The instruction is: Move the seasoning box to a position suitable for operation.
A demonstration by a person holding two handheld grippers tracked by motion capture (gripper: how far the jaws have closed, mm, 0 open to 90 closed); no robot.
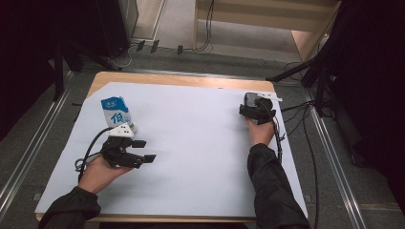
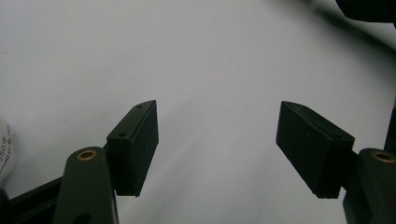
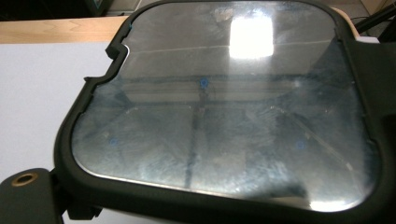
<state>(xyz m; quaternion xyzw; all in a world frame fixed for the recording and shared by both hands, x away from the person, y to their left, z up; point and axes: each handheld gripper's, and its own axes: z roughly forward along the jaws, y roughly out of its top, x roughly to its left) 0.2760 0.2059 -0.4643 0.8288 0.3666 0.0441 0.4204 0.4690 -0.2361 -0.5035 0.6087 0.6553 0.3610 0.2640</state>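
Observation:
A blue and white milk carton [image 1: 116, 114] stands on the white sheet at the left; its edge shows at the left border of the left gripper view [image 2: 4, 151]. Just in front of it my left gripper [image 1: 145, 150] lies sideways and points right. Its jaws are wide open over bare sheet [image 2: 217, 149]. At the far right a flat black device with a glass top [image 1: 253, 98] rests near the sheet's corner. My right gripper [image 1: 258, 109] is right at it. The glass top [image 3: 219, 116] lies very close, one finger [image 3: 25, 196] sits low at its left edge, and the pads are hidden.
The white sheet [image 1: 191, 138] covers most of a wooden table [image 1: 167, 78]. Cables [image 1: 296, 112] run off the right side to dark stands on the floor. A metal rail [image 1: 334, 157] runs along the right of the table.

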